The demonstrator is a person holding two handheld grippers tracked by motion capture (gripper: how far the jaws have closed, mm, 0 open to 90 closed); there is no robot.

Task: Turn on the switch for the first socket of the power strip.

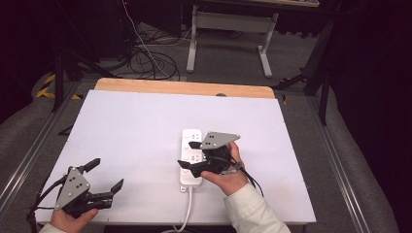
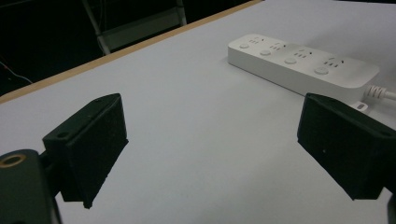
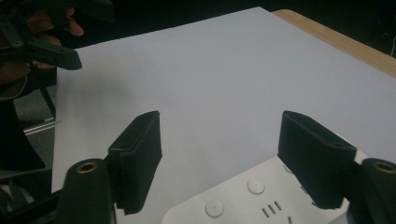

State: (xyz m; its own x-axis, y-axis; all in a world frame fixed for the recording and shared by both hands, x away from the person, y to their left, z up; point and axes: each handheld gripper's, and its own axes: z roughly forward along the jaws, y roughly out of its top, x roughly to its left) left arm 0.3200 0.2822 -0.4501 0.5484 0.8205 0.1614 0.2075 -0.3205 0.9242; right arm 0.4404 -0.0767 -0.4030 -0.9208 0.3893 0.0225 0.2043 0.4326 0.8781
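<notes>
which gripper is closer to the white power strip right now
Right. The right gripper hangs directly over the power strip, jaws open above its sockets. The left gripper is off at the table's near left corner, well apart from the strip, also open.

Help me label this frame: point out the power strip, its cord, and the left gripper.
power strip (image 2: 299,65), left gripper view, top face.
cord (image 1: 188,208), high view, white cable mid-run.
left gripper (image 1: 108,175), high view, between its fingers.

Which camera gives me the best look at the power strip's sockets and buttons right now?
The left gripper view: the power strip lies whole and unblocked, all four buttons showing. In the high view the right gripper covers part of the strip. The right gripper view catches just one end.
</notes>
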